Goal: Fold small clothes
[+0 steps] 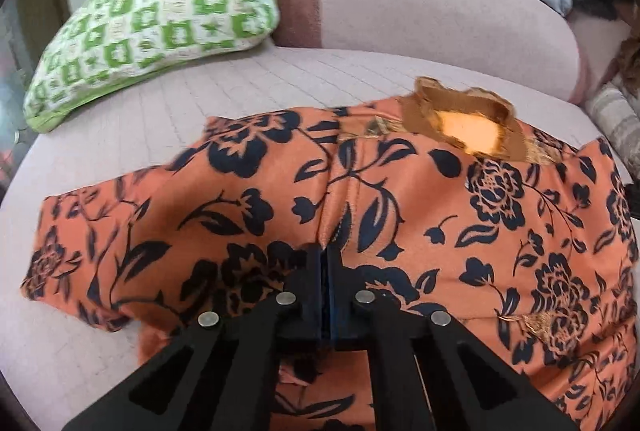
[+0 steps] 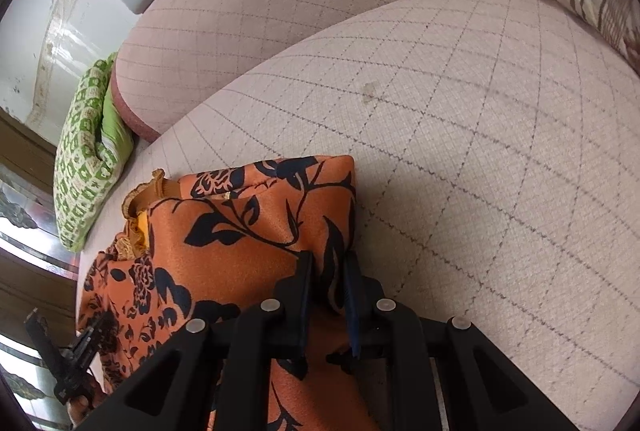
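The orange flowery top lies on the sofa seat, filling the bottom of both pictures. The left gripper pinches its cloth tight; the right gripper clamps a fold. No writing shows.

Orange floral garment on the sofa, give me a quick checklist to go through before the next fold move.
1. Left gripper shut on a pinch of the orange floral garment: ok.
2. Right gripper shut on the garment's edge fold: ok.
3. Garment lying flat: not ok, it bunches at the left grip.
4. Neckline in view, facing up: ok.
5. Sofa seat bare beside the garment on the right: ok.
6. Green checked cushion apart from the garment: ok.
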Available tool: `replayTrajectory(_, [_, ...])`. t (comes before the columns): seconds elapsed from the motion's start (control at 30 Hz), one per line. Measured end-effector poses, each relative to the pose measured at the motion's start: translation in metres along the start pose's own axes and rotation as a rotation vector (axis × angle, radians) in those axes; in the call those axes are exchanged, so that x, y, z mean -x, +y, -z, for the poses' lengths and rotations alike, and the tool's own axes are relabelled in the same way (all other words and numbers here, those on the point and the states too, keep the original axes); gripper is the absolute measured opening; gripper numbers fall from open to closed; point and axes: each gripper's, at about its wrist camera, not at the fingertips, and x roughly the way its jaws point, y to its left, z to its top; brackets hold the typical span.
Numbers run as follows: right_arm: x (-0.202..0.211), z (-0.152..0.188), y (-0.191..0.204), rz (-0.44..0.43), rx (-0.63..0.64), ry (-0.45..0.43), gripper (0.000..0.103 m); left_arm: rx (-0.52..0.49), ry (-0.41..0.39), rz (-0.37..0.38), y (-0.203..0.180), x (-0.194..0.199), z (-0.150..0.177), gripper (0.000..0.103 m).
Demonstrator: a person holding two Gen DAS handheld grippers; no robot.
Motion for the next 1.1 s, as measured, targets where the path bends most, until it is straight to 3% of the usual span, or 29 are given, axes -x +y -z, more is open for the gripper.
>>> replayTrajectory(0.13, [0.021,-0.004,0.015,0.047,0.045,-0.092,0.01,0.033,-0.066,-0.092,0.02,0.012,0.004,0.002])
replayTrajectory(0.2, [0.033,-0.003,0.018,0.087,0.061,-0.161,0.01,0.039,-0.012,-0.051,0.028,0.001,0.005,0.002])
replayTrajectory(0.23, [0.031,-0.003,0.016,0.106,0.055,-0.163,0.01,0.032,-0.015,-0.013,0.028,0.0,0.006,0.002])
replayTrajectory(0.33, [0.007,0.002,0.0,0.136,0.003,-0.063,0.012,0.0,-0.026,-0.023,0.022,0.002,0.006,0.002])
replayTrajectory(0.4, [0.008,0.007,-0.005,0.106,-0.035,-0.07,0.016,0.013,-0.014,-0.006,0.023,0.0,0.005,0.002])
replayTrajectory(0.43, [0.011,0.01,-0.004,0.095,-0.046,-0.065,0.029,0.015,-0.014,-0.005,0.024,0.0,0.004,0.002])
replayTrajectory(0.47, [0.016,0.014,-0.001,0.056,-0.049,-0.055,0.054,0.018,-0.012,-0.003,0.025,-0.002,0.003,0.002])
replayTrajectory(0.53, [0.031,0.025,0.0,0.002,-0.06,-0.072,0.08,0.015,-0.012,0.0,0.025,-0.002,0.003,0.002])
replayTrajectory(0.6, [0.044,0.041,0.005,-0.009,-0.045,-0.078,0.08,0.015,-0.012,-0.001,0.024,-0.002,0.004,0.002])
replayTrajectory(0.73, [0.036,0.06,0.019,0.038,0.051,-0.006,0.08,0.012,-0.009,-0.005,0.023,-0.001,0.006,0.002])
replayTrajectory(0.8, [0.032,0.056,0.015,0.009,-0.005,-0.017,0.079,0.005,-0.009,-0.013,0.022,-0.001,0.008,0.002])
replayTrajectory(0.83, [0.03,0.051,0.004,-0.033,-0.054,-0.017,0.07,-0.001,-0.009,-0.018,0.021,-0.001,0.008,0.002])
replayTrajectory(0.87, [0.018,0.047,-0.001,-0.081,-0.107,0.027,0.03,-0.006,-0.007,-0.023,0.02,-0.001,0.008,0.003])
replayTrajectory(0.9, [0.009,0.043,0.0,-0.085,-0.111,0.065,0.012,-0.009,-0.005,-0.024,0.02,-0.002,0.007,0.003])
replayTrajectory(0.93, [0.004,0.041,0.003,-0.071,-0.096,0.087,0.013,-0.01,-0.004,-0.023,0.02,-0.002,0.007,0.003])
replayTrajectory(1.03, [0.024,0.041,0.016,0.028,-0.003,0.027,0.01,-0.02,-0.006,-0.01,0.018,0.0,0.007,0.003])
replayTrajectory(1.1, [0.026,0.042,0.01,0.18,0.039,0.009,0.005,-0.029,-0.012,-0.016,0.014,-0.002,0.008,0.003])
